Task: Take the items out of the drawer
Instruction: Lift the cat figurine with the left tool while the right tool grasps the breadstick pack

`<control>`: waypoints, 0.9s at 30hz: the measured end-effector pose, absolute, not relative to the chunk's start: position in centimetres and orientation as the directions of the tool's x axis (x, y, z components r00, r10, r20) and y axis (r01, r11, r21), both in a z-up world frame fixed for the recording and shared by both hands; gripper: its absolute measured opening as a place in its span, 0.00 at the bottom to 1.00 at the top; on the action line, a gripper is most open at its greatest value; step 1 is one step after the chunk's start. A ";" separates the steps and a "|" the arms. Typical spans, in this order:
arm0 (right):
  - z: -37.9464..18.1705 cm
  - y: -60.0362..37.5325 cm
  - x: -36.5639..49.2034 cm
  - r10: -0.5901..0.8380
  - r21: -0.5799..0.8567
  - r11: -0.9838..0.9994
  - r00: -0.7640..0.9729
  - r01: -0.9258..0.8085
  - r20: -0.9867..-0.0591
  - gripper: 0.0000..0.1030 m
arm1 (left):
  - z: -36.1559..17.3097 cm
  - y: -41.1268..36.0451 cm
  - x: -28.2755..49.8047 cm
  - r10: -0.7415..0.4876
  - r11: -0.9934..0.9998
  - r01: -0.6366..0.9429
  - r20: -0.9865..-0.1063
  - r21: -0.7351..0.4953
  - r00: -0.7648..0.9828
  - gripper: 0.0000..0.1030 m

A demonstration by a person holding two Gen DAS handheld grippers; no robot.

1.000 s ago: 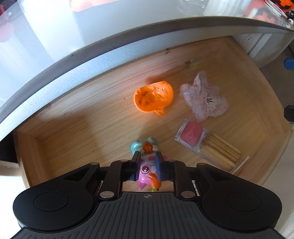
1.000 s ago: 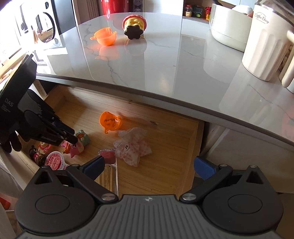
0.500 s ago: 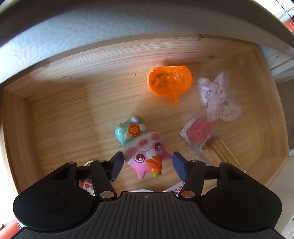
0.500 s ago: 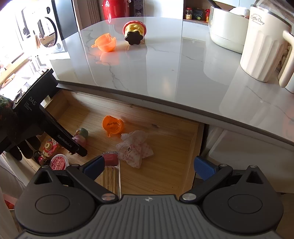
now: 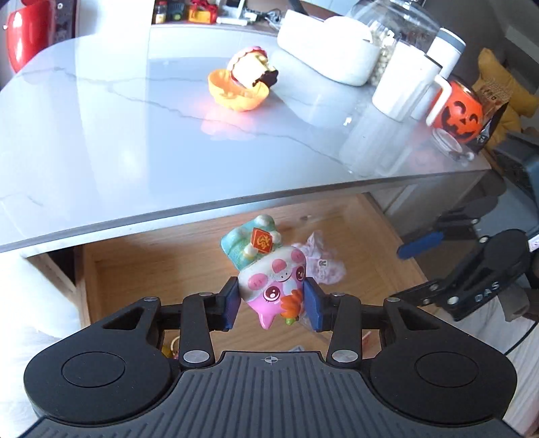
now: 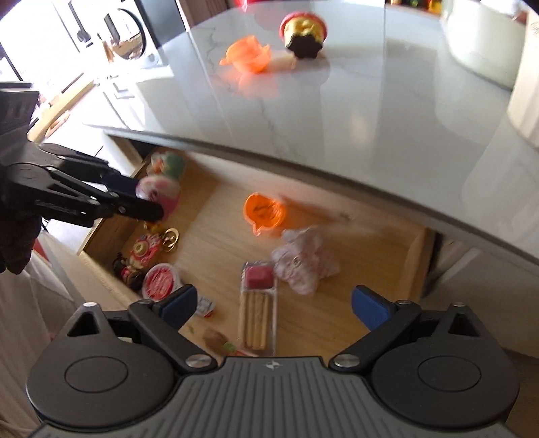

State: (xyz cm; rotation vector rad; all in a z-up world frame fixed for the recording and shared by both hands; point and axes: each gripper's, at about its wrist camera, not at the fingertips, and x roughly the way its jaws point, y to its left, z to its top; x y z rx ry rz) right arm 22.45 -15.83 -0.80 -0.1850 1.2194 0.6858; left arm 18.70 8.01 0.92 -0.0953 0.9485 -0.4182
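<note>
Marble countertop [image 5: 134,141] now fills my left view above the open drawer [image 5: 161,256]: half a second ago my left gripper [image 5: 272,303] was spread around the pig toy [image 5: 269,276] on the drawer floor; now it's clenched on it, lifted clear, head toward twelve o'clock. My right gripper [image 6: 273,303] hangs spread and empty.

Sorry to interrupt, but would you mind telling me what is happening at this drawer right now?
A person is emptying the open wooden drawer with two handheld claws. The left claw is clamped on a pink pig figurine, held up above the drawer near the marble countertop. The right claw is open and empty, hovering over the drawer, where an orange cup, a crumpled wrapper and a biscuit-stick snack pack lie. Another orange cup and a cupcake toy sit on the countertop.
</note>
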 end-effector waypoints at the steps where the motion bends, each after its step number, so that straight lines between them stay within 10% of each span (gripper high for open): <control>1: -1.5 -14.8 22.7 0.362 0.228 0.783 0.126 -0.579 -0.924 0.79 | 1.1 8.2 18.4 -0.386 0.917 0.307 -0.768 -0.256 0.511 0.43; 14: -11.2 -4.3 24.9 -0.045 0.027 0.668 -0.077 -0.743 -0.996 0.53 | 0.9 11.3 14.1 -0.381 0.919 0.280 -0.805 -0.276 0.455 0.43; 16: -12.6 -4.0 25.0 -0.088 0.028 0.671 -0.116 -0.741 -0.989 0.35 | 0.9 11.2 13.9 -0.380 0.918 0.286 -0.809 -0.273 0.448 0.43; 27: -3.8 -5.4 21.5 0.037 -0.037 0.605 0.075 -0.795 -0.996 0.30 | 1.9 10.3 13.9 -0.440 0.889 0.341 -0.778 -0.306 0.449 0.43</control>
